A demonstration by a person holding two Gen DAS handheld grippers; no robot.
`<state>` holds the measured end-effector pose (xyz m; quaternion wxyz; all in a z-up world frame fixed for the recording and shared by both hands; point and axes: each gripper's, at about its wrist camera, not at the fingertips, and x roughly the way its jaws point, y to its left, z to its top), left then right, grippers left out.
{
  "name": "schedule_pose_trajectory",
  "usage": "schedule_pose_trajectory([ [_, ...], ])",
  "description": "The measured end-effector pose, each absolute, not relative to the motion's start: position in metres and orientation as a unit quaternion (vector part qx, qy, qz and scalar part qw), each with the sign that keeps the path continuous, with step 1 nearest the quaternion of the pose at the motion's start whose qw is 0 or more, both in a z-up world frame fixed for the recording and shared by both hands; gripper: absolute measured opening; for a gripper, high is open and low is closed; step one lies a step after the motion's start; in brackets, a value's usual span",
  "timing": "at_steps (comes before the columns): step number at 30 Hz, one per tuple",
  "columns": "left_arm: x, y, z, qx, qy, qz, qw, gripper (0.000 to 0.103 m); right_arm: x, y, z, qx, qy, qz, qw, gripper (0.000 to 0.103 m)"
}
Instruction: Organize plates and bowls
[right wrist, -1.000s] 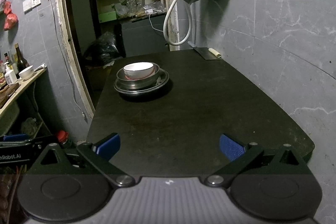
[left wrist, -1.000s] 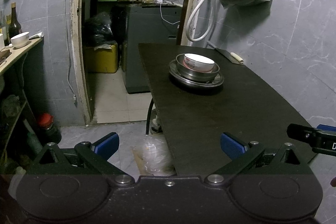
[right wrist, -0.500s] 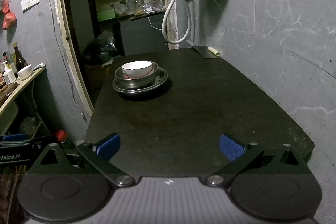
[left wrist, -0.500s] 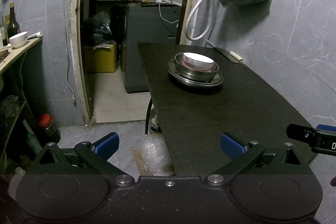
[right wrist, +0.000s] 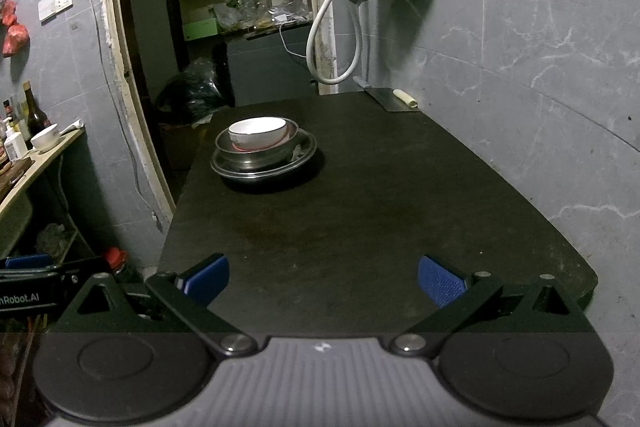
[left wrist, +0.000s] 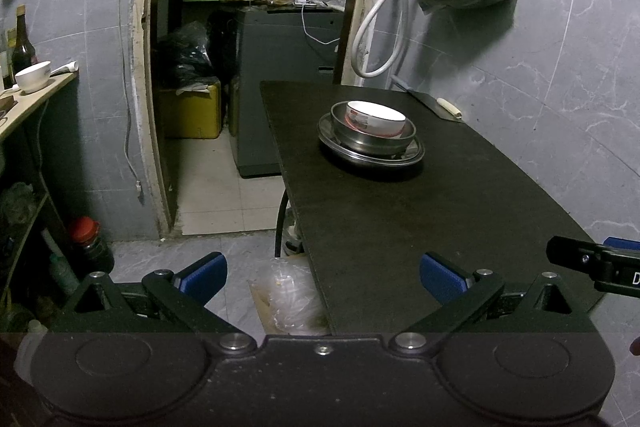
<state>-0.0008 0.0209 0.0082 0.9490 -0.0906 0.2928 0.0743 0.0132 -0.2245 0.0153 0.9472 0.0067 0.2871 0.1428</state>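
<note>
Bowls and plate are sitting stacked on the dark table (right wrist: pixel 360 227), well beyond both grippers. Nearest, the left gripper (left wrist: pixel 323 275) and right gripper (right wrist: pixel 324 277) are hovering with blue-padded fingers spread wide, gripping nothing. Farther on, one white ceramic bowl (right wrist: pixel 258 133) is nesting inside one steel bowl (right wrist: pixel 256 153), on one round steel plate (right wrist: pixel 265 166).

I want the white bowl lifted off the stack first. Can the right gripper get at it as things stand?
Probably yes. The right gripper is open and empty, and bare table lies between it and the white bowl, which sits topmost in the metal bowl, rim exposed.
</note>
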Motion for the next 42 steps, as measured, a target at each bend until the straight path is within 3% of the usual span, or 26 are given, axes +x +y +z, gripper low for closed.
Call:
schedule_pose_trajectory([
  [42, 0.0019, 0.0206, 0.0058, -0.091, 0.294, 0.077, 0.948, 0.102, 0.0132, -0.2264, 0.0142, 0.007, 0.288, 0.144, 0.947, 0.103],
])
